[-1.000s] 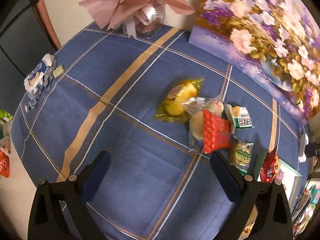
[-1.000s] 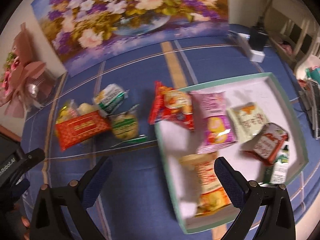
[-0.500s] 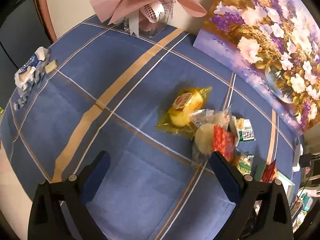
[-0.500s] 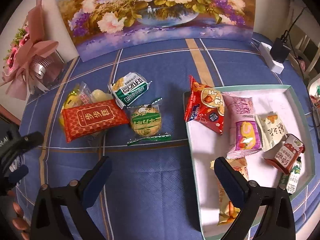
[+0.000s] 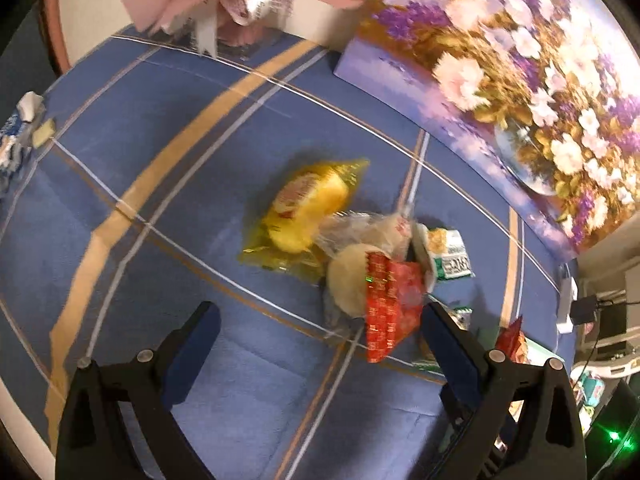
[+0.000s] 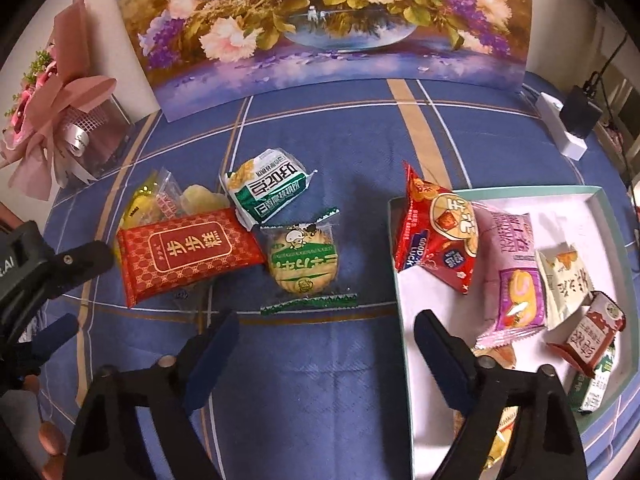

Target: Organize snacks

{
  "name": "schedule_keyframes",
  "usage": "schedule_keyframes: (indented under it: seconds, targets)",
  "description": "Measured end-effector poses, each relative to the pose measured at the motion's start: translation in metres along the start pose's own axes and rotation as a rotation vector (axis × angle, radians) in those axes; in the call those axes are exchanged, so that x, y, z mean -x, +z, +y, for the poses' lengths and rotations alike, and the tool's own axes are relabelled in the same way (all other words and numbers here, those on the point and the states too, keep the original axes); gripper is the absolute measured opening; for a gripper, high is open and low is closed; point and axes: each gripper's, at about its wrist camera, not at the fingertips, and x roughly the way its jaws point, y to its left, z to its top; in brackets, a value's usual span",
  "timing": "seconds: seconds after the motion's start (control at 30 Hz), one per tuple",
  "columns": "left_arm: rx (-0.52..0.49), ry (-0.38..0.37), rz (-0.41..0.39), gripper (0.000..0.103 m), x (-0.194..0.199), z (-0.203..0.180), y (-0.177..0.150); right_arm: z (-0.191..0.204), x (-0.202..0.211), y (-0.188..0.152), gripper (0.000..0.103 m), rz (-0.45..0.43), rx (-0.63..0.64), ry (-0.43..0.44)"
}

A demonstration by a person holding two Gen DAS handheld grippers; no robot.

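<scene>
Loose snacks lie in a pile on the blue checked cloth: a red packet (image 6: 188,256), a round cookie in a green wrapper (image 6: 304,264), a green-and-white pack (image 6: 268,188) and a yellow pack (image 6: 140,200). My right gripper (image 6: 326,320) hovers just in front of the cookie, its jaws closing with nothing between them. To its right, a white tray (image 6: 600,200) holds several snacks, and a red bag (image 6: 436,232) leans on its left rim. My left gripper (image 5: 320,312) stands open above the cloth, near the red packet (image 5: 390,304) and the yellow pack (image 5: 308,208).
A flower painting (image 6: 320,20) leans against the wall at the back. A pink bouquet (image 6: 60,112) stands at the back left. A white power strip with a black plug (image 6: 568,124) sits at the back right. A tissue packet (image 5: 16,136) lies at the cloth's left edge.
Both grippers have come down closer to the snack pile. The right view has swung from over the tray to the loose snacks, and the right jaws have narrowed.
</scene>
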Motion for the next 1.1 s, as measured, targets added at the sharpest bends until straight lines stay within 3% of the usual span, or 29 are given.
schedule_keyframes:
  seconds: [0.07, 0.13, 0.37, 0.63, 0.87, 1.1]
  targets:
    - [-0.001, -0.027, 0.007, 0.093, -0.003, -0.004, -0.002, -0.001, -0.001, 0.001, 0.085, -0.002, -0.005, 0.008]
    - [-0.002, -0.067, 0.021, 0.079, -0.006, -0.009, -0.004, 0.001, -0.003, 0.002, 0.082, -0.002, -0.003, 0.018]
    - [0.034, -0.164, 0.066, 0.07, -0.017, -0.011, -0.006, 0.003, -0.01, 0.002, 0.072, 0.005, 0.006, 0.045]
    - [0.065, -0.215, 0.103, 0.045, -0.028, -0.009, -0.008, 0.002, -0.017, -0.001, 0.068, 0.027, 0.002, 0.058]
    - [0.148, -0.26, 0.132, 0.044, -0.037, 0.002, -0.011, 0.002, -0.02, -0.001, 0.068, 0.032, 0.002, 0.064]
    - [0.16, -0.303, 0.081, 0.044, -0.028, 0.003, -0.006, 0.001, -0.023, -0.002, 0.068, 0.039, 0.0, 0.07]
